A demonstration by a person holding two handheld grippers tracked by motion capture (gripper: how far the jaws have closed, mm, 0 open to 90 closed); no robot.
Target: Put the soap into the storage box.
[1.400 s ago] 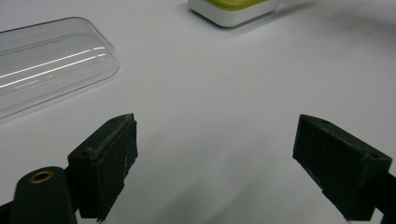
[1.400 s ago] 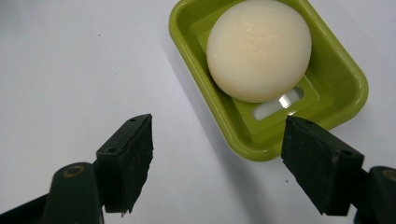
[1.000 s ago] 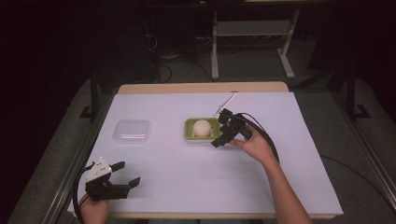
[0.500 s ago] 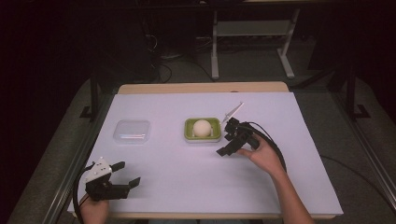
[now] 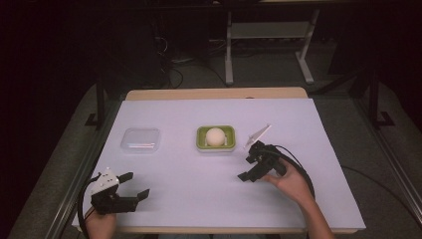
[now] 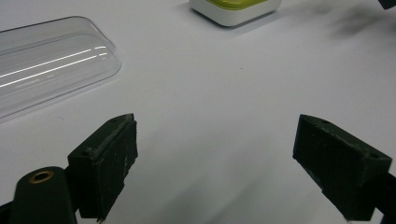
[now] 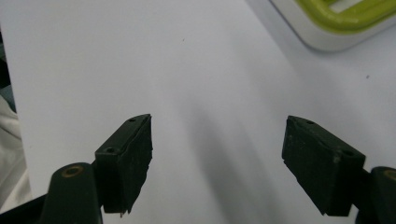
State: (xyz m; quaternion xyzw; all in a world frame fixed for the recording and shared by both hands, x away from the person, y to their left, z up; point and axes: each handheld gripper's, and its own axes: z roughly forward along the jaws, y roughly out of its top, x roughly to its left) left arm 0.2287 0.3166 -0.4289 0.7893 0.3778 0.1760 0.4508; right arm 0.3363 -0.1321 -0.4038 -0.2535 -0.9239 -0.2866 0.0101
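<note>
Change: the right gripper [image 5: 251, 167] is pulling back from the dish [image 5: 215, 138] toward the near edge, now sitting well off the dish's right front corner; a second ago it was right at the dish's side. The left gripper [image 5: 130, 186] is staying put.
Right gripper: its jaws are standing wide apart and holding nothing; in the right gripper view they are framing bare white cover, with a corner of the dish [image 7: 336, 23] showing at the top right.
Left gripper: it is resting at the near left corner of the table [image 5: 318, 129], jaws spread, nothing between them; in the left gripper view they are pointing across the cover toward the lid [image 6: 51, 63] and the dish [image 6: 233, 11].
Ball: a pale ball [image 5: 215, 135] is sitting in the green-and-white dish at the table's middle, touched by neither gripper.
Lid: the clear lid [image 5: 141, 140] is lying flat to the left of the dish, well apart from it.
Hands: the right hand [image 5: 291, 181] is gripping its tool from behind; the left hand [image 5: 99, 224] is showing at the bottom edge.
</note>
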